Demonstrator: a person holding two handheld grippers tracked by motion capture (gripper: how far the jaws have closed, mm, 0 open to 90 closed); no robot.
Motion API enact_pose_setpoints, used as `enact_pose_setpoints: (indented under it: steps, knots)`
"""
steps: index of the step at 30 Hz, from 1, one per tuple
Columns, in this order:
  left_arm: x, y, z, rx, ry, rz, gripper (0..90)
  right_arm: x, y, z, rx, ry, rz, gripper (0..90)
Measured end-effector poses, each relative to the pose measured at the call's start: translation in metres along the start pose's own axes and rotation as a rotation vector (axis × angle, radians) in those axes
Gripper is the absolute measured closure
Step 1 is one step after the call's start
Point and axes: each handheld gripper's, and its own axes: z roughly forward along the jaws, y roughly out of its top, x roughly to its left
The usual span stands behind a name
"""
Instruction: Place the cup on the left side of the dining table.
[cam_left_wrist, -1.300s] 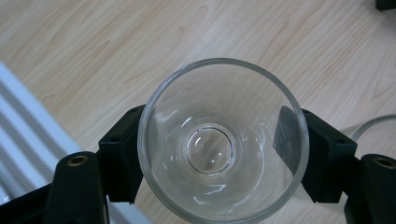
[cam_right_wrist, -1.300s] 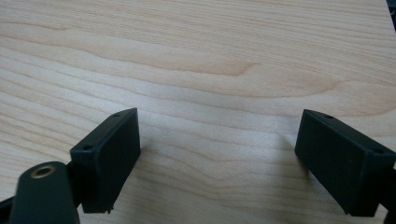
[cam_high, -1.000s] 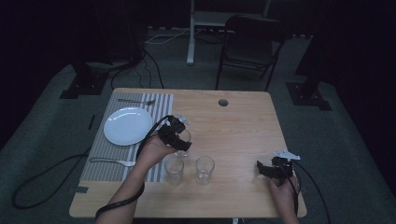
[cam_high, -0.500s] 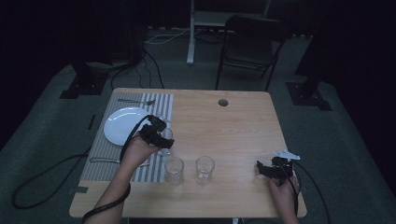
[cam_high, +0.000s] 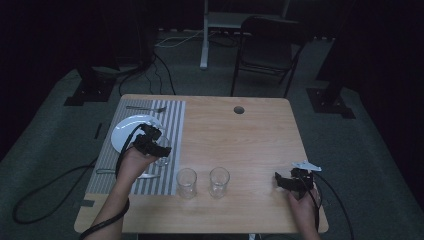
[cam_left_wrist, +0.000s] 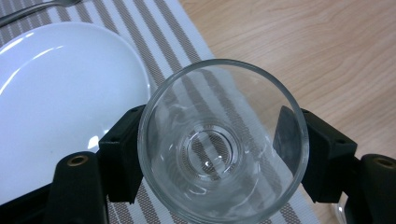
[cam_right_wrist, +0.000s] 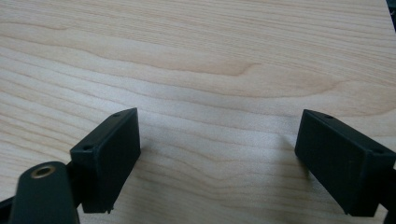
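My left gripper (cam_left_wrist: 219, 154) is shut on a clear drinking glass (cam_left_wrist: 223, 144), one jaw on each side of its wall, and I look down into its mouth. The glass hangs over the grey striped placemat (cam_left_wrist: 154, 42), just right of the white plate (cam_left_wrist: 56, 93). From the high view the left gripper (cam_high: 159, 150) sits at the plate's (cam_high: 127, 131) near right edge. My right gripper (cam_high: 282, 181) rests low at the table's front right. In its own view the right gripper (cam_right_wrist: 219, 154) stands open over bare wood, nothing between the jaws.
Two more clear glasses (cam_high: 186, 182) (cam_high: 219, 181) stand side by side near the front middle of the wooden table (cam_high: 250, 135). A fork (cam_high: 145, 108) lies at the placemat's (cam_high: 172, 120) far end. A chair (cam_high: 265, 40) stands beyond the table.
My left hand has carried the glass leftward, from above the two standing glasses to over the placemat beside the plate. The right hand has stayed put.
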Motion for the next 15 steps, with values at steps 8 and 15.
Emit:
enact_pose_setpoints:
  steps: [8, 15]
  knots:
    - [0.011, -0.009, 0.002, 0.009, 0.017, -0.032, 28.8, 0.000, 0.000, 0.000, 0.000, -0.003, 0.003, 13.8]
    - [0.019, -0.014, 0.003, 0.004, 0.038, -0.062, 28.8, 0.000, 0.000, 0.000, 0.000, -0.002, 0.003, 13.8]
